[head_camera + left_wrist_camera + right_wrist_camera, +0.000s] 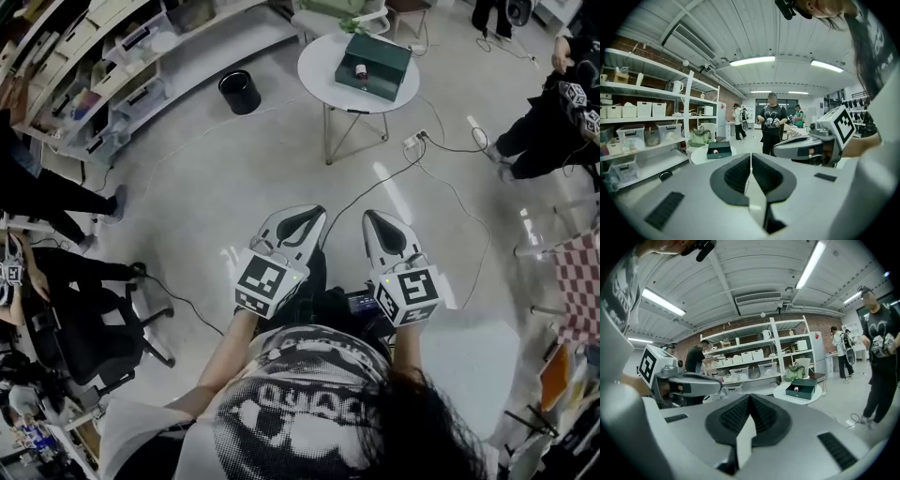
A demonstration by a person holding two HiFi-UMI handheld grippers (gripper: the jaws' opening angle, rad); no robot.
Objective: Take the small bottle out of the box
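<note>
The small white bottle with a red top (361,70) lies inside the dark green rectangular box (384,54), towards the box's left edge, at top centre of the head view. The box rests on the round white table with thin metal legs (317,67). It occupies the table's right half and reaches close to the rim there. A black round bin (239,91) stands on the floor to the left of the table, apart from it. Below the table a broad stretch of pale glossy floor lies open down to the grippers. It is crossed by thin dark cables (382,185) that run from a white socket strip (413,141) beside the table's right legs. The left gripper (314,216) and the right gripper (372,217) sit side by side at lower centre, well apart from the table, tips pointing up-frame towards it. The left gripper's jaws are together, with only a hairline slit between the ribbed black pads (738,173) and nothing in it. The right gripper's jaws are fully closed, its pads (761,416) meeting with nothing between them. The open floor is bounded by white shelving with storage bins (103,75) at upper left and a black office chair (84,337) at lower left. A person in dark clothing (553,122) stands at the upper right edge, and a red-checked cloth (581,281) hangs at the right edge.
</note>
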